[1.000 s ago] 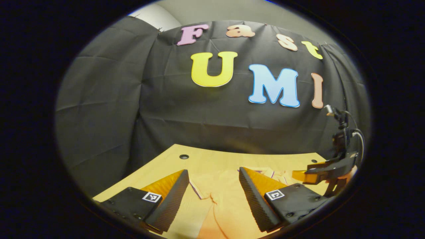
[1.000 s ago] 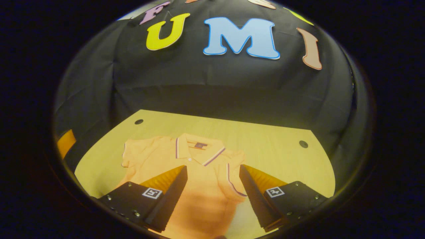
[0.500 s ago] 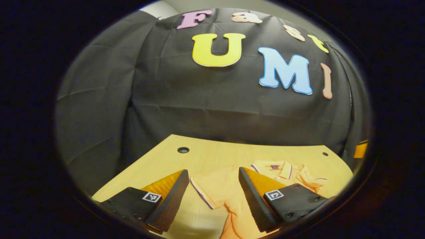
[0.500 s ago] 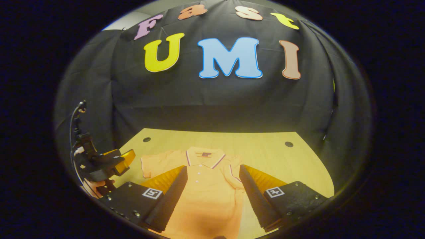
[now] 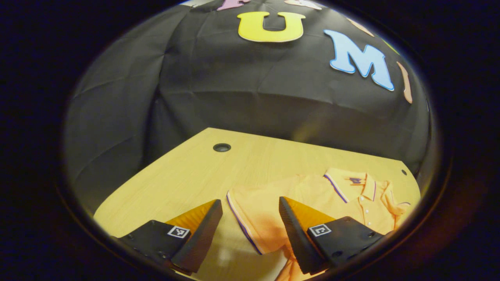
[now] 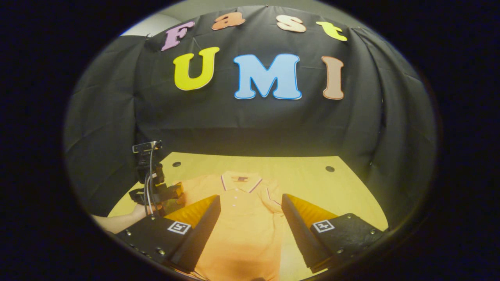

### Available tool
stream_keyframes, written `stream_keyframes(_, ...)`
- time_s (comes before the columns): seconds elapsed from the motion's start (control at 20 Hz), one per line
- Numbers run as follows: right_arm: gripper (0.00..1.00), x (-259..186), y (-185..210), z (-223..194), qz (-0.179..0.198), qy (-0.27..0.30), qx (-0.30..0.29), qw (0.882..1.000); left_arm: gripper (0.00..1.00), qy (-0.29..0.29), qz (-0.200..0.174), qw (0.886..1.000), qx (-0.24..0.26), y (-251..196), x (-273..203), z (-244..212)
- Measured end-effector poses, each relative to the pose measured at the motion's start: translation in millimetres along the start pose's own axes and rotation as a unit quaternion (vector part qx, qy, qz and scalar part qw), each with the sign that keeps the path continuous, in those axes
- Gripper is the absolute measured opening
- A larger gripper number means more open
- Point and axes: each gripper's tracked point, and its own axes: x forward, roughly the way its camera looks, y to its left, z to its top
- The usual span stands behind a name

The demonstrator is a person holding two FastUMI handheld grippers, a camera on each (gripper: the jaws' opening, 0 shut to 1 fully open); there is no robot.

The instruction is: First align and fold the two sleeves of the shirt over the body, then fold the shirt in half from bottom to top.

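An orange polo shirt [image 5: 312,195] with a purple-striped collar [image 5: 349,181] lies flat on the wooden table [image 5: 187,175]. Its near sleeve is spread out, and the striped cuff [image 5: 240,220] lies between the fingers of my open left gripper [image 5: 250,203], which hovers just above it. In the right gripper view the shirt [image 6: 244,222] runs up the middle, collar [image 6: 240,180] at the far end. My right gripper [image 6: 250,199] stands open above the shirt's body. The sleeve [image 6: 273,195] on the right lies tucked against the body. The left gripper [image 6: 164,193] sits at the shirt's left sleeve, held by a hand [image 6: 133,214].
The table has round cable holes near its far corners [image 5: 222,147] [image 6: 330,169]. Black cloth walls close in the back and both sides. Bare wood lies left of the shirt [image 5: 164,187] and right of it [image 6: 336,195].
My left gripper has swung left and dipped toward the spread sleeve's cuff. My right gripper has drawn back and up, so the shirt looks smaller. Both stayed open.
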Motion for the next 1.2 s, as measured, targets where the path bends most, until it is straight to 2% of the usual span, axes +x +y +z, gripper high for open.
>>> stream_keyframes(0.25,0.97,-12.9,-5.3,-8.3,-0.004,0.009,0.036,0.999,0.95,0.030,0.010,0.999,-0.016,5.1,26.4,-14.8)
stream_keyframes(0.65,0.97,-23.3,-26.8,-9.7,-0.015,-0.003,0.019,1.000,0.94,0.050,0.018,0.997,0.060,-8.5,47.0,-22.0)
stream_keyframes(0.8,0.97,-23.6,-29.2,-11.3,-0.008,-0.003,0.027,1.000,0.65,0.055,0.013,0.996,0.065,-21.0,48.8,-24.1)
stream_keyframes(0.9,0.97,-23.9,-33.7,-13.9,-0.007,0.001,0.032,0.999,0.43,0.055,0.015,0.996,0.071,-24.8,49.9,-24.4)
stream_keyframes(0.95,0.97,-24.7,-36.8,-15.9,-0.009,0.002,0.033,0.999,0.22,0.057,0.015,0.995,0.079,-25.2,50.5,-25.2)
stream_keyframes(1.0,0.97,-25.2,-40.4,-16.7,-0.012,0.004,0.034,0.999,0.22,0.057,0.014,0.995,0.084,-24.6,51.9,-27.8)
stream_keyframes(1.05,0.97,-25.9,-43.1,-17.7,-0.014,0.004,0.036,0.999,0.10,0.057,0.016,0.994,0.086,-25.7,50.6,-23.8)
stream_keyframes(1.2,0.97,-26.7,-52.5,-19.4,-0.020,0.007,0.041,0.999,0.10,0.046,0.037,0.994,0.095,-22.7,46.4,-16.6)
